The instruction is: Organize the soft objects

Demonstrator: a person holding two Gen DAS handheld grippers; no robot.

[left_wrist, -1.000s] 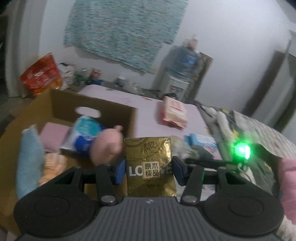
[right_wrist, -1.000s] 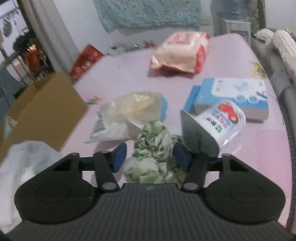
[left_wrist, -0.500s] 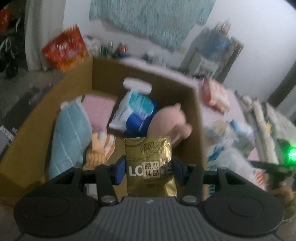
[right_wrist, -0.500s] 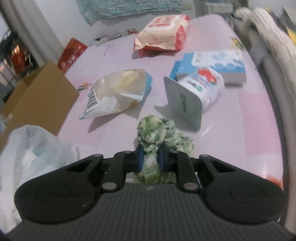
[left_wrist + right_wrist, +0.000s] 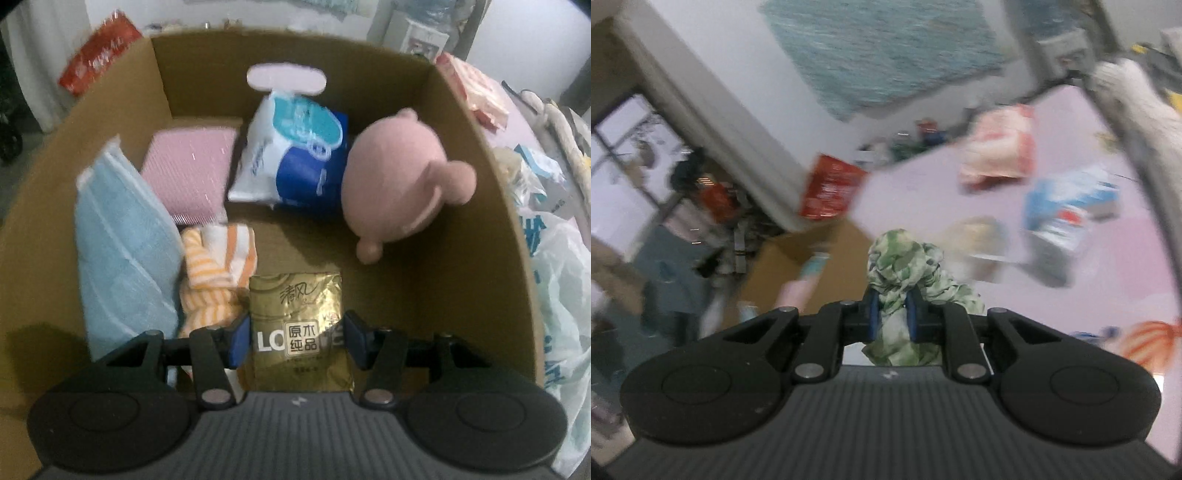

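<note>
L gripper: jaws part-open, clamped on a gold tissue pack. Blue pads press the pack's two side edges at approx. mid-height. Pack is held clear of the contents below, over the near part of the cardboard box.

Gold tissue pack: glossy, crinkled foil-look wrap, white label w/ printed characters on the face. Long axis runs 6 to 12 o'clock in the L wrist view, top end toward 12. Face toward the camera.

Box contents, L wrist view:
- Light-blue towel, 9 o'clock, leaning against the L wall.
- Pink pad, 11 o'clock, flat on the floor of the box.
- Orange-striped cloth, just beside the towel, touching the pack's lower L edge in view.
- Blue/white tissue bundle, 12 o'clock, below the handle cut-out.
- Pink plush toy, 2 o'clock, against the R wall.

R gripper: jaws nearly fully closed, clenched on a green-and-white cloth. Pads pinch a narrow fold; the rest bunches above and below the jaws. Cloth is crumpled, mottled leaf-type print; no clear long axis. Bulk sits toward 12 o'clock of the jaws, tail hangs toward 6.

R wrist view is tilted and motion-blurred. Pink table lies at 3 o'clock w/ several packs on it, type not readable. Cloth is clear of the table surface.
</note>
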